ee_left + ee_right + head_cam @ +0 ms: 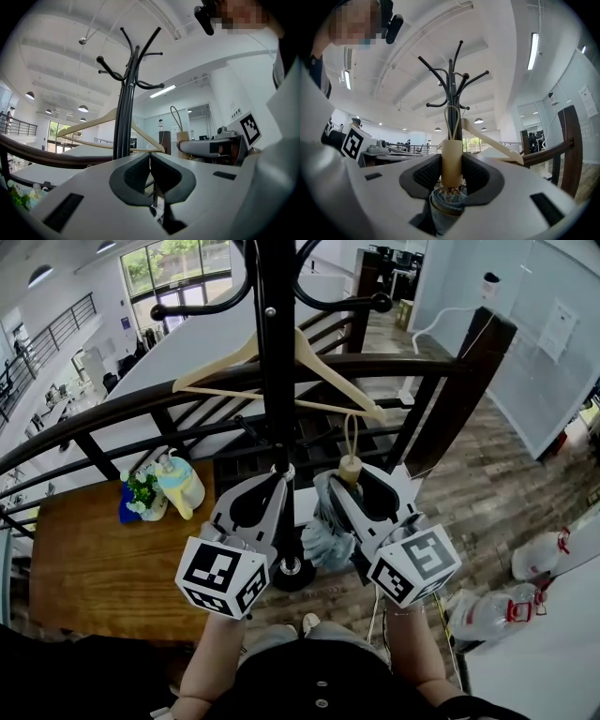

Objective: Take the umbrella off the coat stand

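A wide office hall with a white ceiling and round lamps lies behind. In the head view a dark curved railing (187,395) crosses the upper half of the frame, over a wood floor. At the lower left stands a wooden table (94,568) with a small plant (142,491) and a pale bottle (180,486) side by side near its upper right corner.

The black coat stand (278,352) runs down the middle of the frame. A wooden hanger (216,363) hangs on it above the grippers.

The right gripper (349,474) sits just right of the pole at frame centre. In its own view the right gripper's (452,161) dark pads press on both sides of the tan handle (451,159) of the umbrella (447,206), so it is clamped on it. The handle stands upright between the pads. The folded blue-grey canopy bunches below them, and a thin cord loop (451,122) rises from the handle's top in front of the pole. In the head view the umbrella (323,535) hangs beneath that gripper, just beside the pole. The loop's top is near the hanger's lower bar, and contact cannot be told.

The left gripper (279,476) sits at the pole's left side. In its own view the left gripper's (150,159) jaws meet at their tips with nothing between them, and the pole rises just left of them.
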`<action>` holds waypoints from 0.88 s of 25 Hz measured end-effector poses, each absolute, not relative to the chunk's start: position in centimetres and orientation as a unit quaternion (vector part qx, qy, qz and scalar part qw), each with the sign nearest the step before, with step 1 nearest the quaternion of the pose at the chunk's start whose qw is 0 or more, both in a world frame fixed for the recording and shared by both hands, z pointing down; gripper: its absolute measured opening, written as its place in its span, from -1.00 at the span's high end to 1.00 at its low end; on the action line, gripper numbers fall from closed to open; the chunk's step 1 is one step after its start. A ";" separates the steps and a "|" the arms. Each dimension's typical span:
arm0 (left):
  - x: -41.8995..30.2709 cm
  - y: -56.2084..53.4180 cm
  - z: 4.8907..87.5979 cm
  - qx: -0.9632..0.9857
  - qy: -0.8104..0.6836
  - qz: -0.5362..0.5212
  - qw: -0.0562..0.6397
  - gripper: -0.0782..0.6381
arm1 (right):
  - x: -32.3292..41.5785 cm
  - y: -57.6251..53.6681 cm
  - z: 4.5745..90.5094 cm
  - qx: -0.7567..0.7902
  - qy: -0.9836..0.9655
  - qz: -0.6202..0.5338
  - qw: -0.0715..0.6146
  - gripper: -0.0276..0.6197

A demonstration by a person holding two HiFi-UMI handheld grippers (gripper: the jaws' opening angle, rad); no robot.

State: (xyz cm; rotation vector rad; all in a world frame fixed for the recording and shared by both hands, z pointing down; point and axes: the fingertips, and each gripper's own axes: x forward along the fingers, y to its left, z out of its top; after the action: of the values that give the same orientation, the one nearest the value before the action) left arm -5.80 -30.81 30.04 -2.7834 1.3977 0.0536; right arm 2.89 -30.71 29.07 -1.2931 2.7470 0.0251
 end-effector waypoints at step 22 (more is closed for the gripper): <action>-6.0 -31.3 31.0 -0.892 0.453 0.014 -0.005 0.74 | 2.6 -31.3 30.6 -0.425 0.905 0.002 0.030 0.47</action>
State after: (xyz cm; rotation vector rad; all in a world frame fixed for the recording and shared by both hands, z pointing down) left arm -6.04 -31.26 31.02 -2.8095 1.4266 0.0453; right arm 2.65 -31.30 30.60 -1.3098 2.7892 0.0066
